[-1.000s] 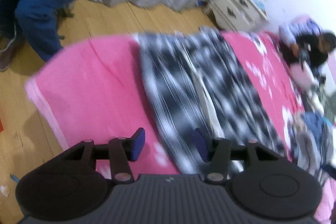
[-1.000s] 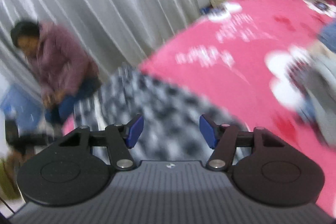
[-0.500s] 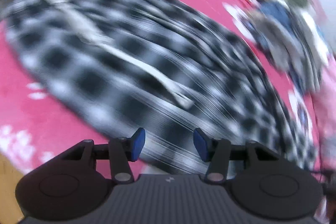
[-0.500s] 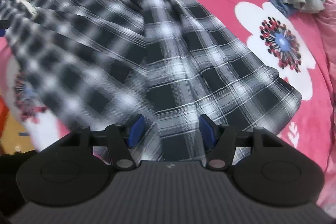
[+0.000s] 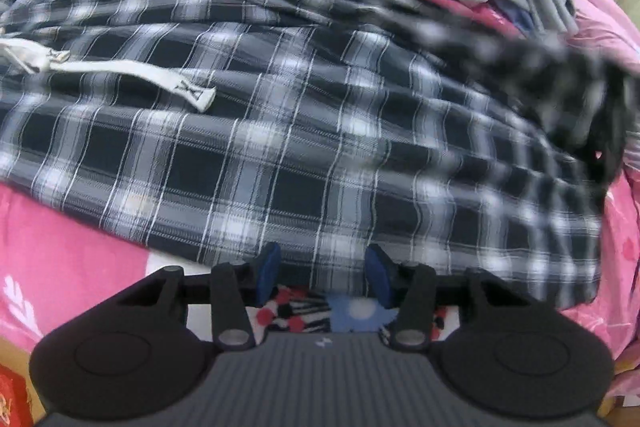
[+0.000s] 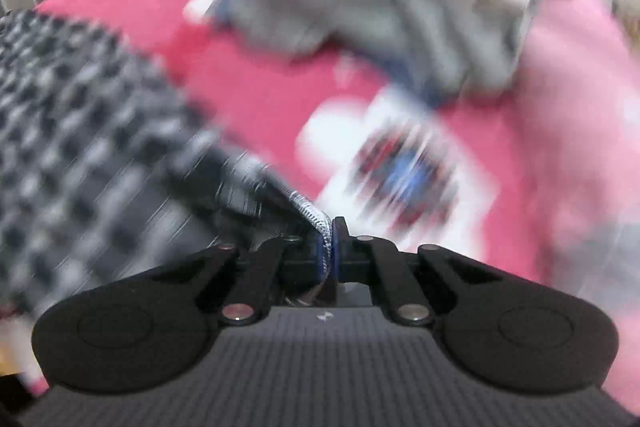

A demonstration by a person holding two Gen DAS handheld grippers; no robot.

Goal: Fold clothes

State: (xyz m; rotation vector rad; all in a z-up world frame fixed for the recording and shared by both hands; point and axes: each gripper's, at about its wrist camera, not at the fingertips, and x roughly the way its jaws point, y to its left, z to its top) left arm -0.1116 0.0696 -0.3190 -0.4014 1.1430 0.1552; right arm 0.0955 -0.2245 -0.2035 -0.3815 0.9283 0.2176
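Black-and-white plaid trousers (image 5: 280,131) lie spread across the pink bed (image 5: 60,267), their near hem just ahead of the left hand-held gripper (image 5: 322,273), whose blue pads stand apart and released over the cover's flower print. The white drawstring (image 5: 132,71) rests on the cloth, left of that gripper. The right hand-held gripper (image 6: 329,251) is clenched on a corner of the trousers (image 6: 80,131), pulling it up. Half a second ago it was spread wide above the flat fabric. A grey clothes pile (image 6: 380,7) sits beyond the trousers.
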